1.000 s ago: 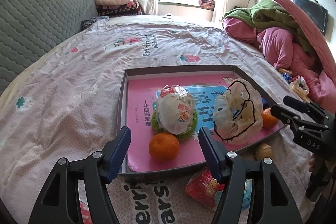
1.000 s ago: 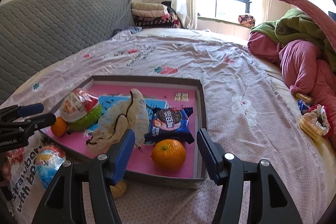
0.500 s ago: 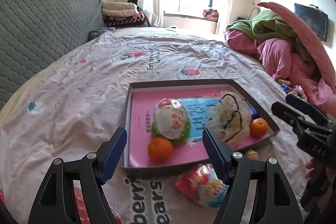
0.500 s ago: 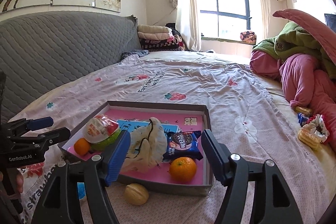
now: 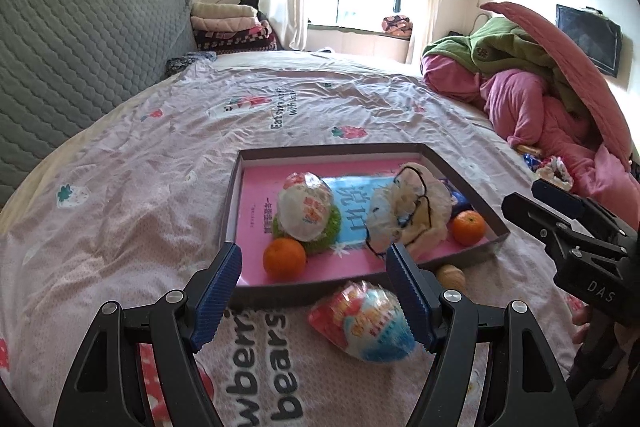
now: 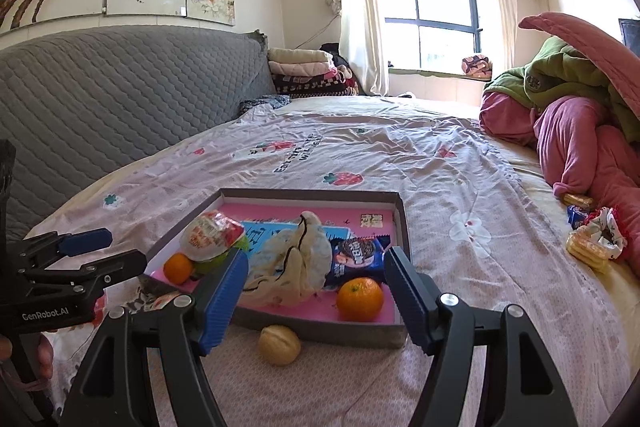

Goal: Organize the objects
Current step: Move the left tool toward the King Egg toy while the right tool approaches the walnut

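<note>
Both my left gripper (image 5: 314, 277) and right gripper (image 6: 316, 279) hung released and empty above the tray (image 6: 312, 331), while a snack packet (image 5: 362, 325) and what looked like a walnut (image 6: 279, 345) lay outside it, liable to roll off on the soft sheet if nudged.

Pink-lined grey tray (image 5: 466, 171), orange tangerines (image 5: 284, 257), strawberry-print pink bedsheet (image 5: 160, 187)

Open bedsheet is lying clear beyond and left of the shallow tray (image 5: 234, 195), giving free passage there. Near its front wall (image 6: 320, 331), a walnut (image 6: 279, 345) and a wrapped snack (image 5: 362, 325) are sitting in the way, while the heaped pink quilt (image 6: 580, 151) is blocking the right side.
</note>
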Motion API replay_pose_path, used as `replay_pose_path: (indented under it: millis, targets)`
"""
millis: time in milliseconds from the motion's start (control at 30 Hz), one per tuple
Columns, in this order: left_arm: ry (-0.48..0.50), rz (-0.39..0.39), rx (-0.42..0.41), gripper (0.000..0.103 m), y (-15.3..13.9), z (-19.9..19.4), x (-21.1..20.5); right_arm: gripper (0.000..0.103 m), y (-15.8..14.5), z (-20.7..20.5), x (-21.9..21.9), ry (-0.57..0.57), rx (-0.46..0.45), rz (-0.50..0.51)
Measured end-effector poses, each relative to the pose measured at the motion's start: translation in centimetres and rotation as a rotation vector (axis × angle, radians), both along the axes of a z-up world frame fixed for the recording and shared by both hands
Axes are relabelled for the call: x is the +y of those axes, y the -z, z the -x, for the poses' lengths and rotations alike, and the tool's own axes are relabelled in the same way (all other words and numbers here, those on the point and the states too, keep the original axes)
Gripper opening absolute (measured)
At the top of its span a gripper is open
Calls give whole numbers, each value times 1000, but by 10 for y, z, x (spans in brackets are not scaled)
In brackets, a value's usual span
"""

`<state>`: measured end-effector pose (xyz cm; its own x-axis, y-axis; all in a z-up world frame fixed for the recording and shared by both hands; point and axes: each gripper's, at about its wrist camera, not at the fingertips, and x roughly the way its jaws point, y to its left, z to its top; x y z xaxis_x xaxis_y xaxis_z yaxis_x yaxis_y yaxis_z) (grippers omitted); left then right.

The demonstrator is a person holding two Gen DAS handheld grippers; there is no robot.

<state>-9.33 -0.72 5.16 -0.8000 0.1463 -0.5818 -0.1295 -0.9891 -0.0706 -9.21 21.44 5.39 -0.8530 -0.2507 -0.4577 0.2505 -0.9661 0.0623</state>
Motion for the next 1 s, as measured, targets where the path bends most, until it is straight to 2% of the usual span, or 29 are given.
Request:
replay_pose_path:
  millis: [200,533,667,833,1000]
  targets:
    - [9,6,-31,76,9,-16,8,70,1,-15,0,-6,-4,7]
    - [24,13,-66,76,19,-35,17,70,18,-33,-3,-28,-89,-2]
    - [26,24,-81,76,23,-40,18,70,24,-36,-8,-33,-106,-35]
    - [31,18,-111,76,32,-45,18,70,30,-37,-10,-41,-132,-35]
    - [34,43,-118,76,41,-50,24,70,32,-39,-8,-42,-145,-29]
